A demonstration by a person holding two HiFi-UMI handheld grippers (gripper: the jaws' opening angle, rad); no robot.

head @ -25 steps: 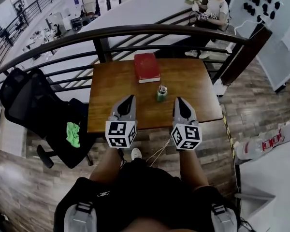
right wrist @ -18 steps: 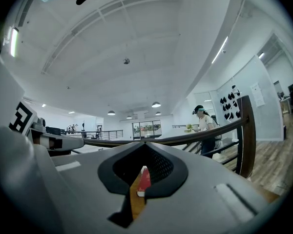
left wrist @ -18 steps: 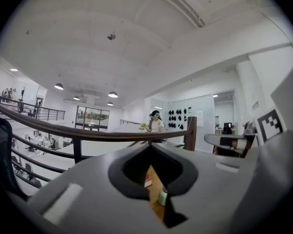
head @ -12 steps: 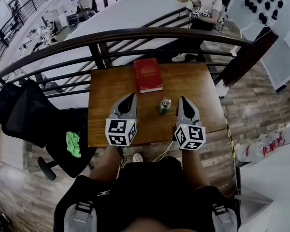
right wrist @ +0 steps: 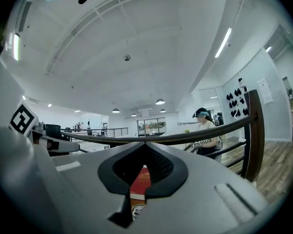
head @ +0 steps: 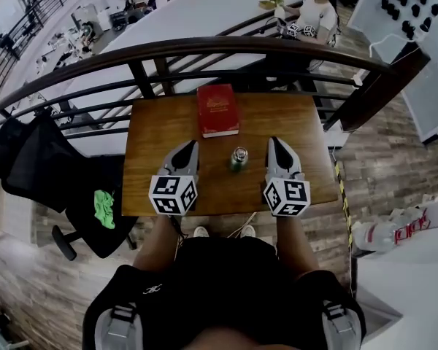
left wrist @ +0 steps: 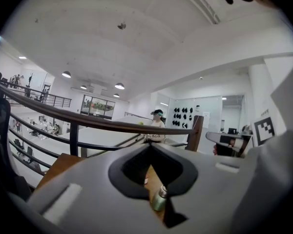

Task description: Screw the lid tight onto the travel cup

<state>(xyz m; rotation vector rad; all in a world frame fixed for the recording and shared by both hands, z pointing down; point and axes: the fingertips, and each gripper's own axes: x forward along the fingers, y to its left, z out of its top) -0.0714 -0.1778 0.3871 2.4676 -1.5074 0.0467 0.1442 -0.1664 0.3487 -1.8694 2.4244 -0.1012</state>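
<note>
A small green travel cup [head: 239, 159] with a silvery lid on top stands upright near the middle of the brown wooden table [head: 153, 177]. My left gripper [head: 192, 146] hovers to the cup's left, shut and empty. On the cup's right, equally near, my right gripper [head: 272, 143] is shut with nothing in it. Neither touches the cup. The left gripper view catches the cup [left wrist: 159, 199] through the gap of its jaws. In the right gripper view only the cup's lid [right wrist: 136, 210] peeks through low down.
A red book [head: 217, 110] lies at the table's far edge, behind the cup. A dark metal railing [head: 204, 48] runs just beyond the table. A black office chair [head: 51, 173] with a green cloth [head: 104, 208] stands left. A seated person [head: 306, 17] is far behind.
Both grippers have come forward over the table and now flank the cup, which was ahead of them before. Their jaws stayed shut. The cup and book have not moved.
</note>
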